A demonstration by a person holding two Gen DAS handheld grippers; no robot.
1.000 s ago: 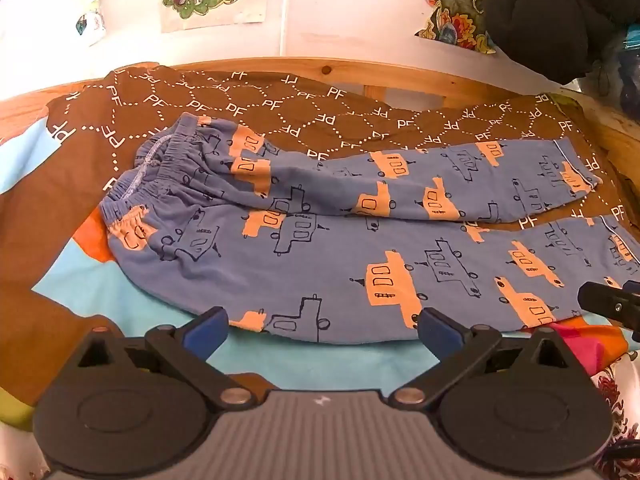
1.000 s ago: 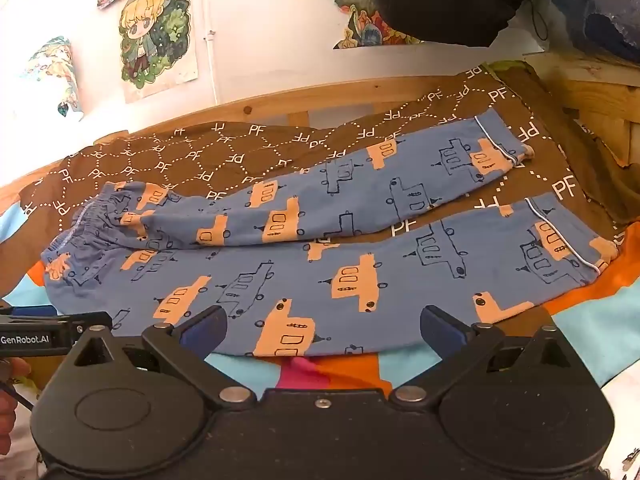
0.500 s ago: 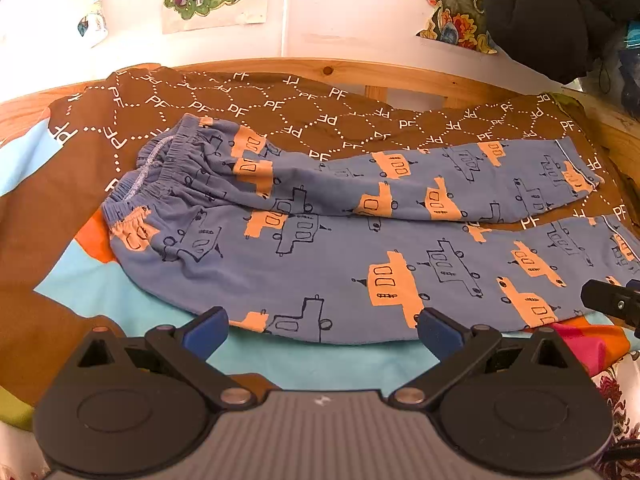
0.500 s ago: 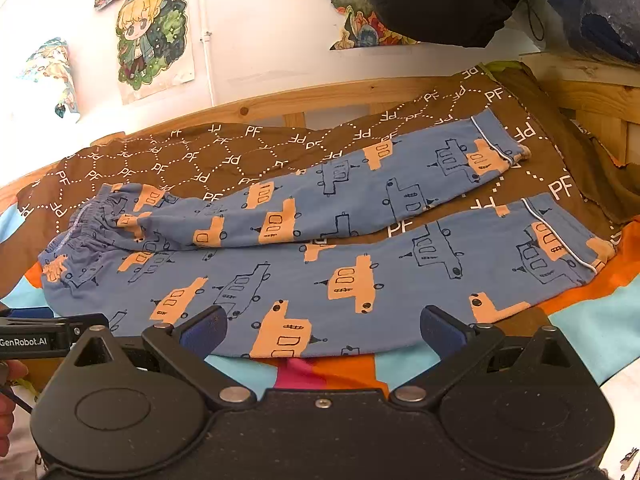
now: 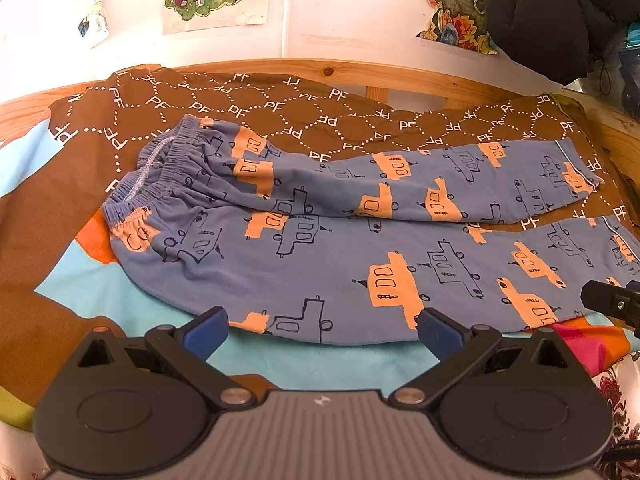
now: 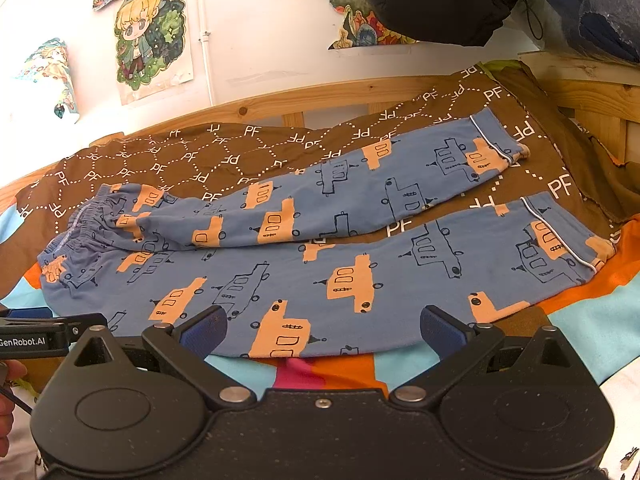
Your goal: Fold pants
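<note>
Blue pants (image 5: pixel 328 248) with orange and outlined boat prints lie spread flat on the bed, waistband at the left, both legs running right, slightly apart. They also show in the right wrist view (image 6: pixel 320 256). My left gripper (image 5: pixel 322 330) is open and empty, just in front of the near leg's front edge close to the waist end. My right gripper (image 6: pixel 322 332) is open and empty, at the front edge of the near leg further toward the cuffs. Each gripper's side shows in the other's view.
The pants rest on a brown "PF" patterned blanket (image 5: pixel 280 108) over a multicoloured sheet (image 5: pixel 312 360). A wooden bed rail (image 5: pixel 360 72) runs along the far side by the white wall with posters. A black garment (image 5: pixel 552 16) hangs at the upper right.
Both grippers have drifted very slightly; the pants sit a touch lower in both views. Nothing was grasped or moved.
</note>
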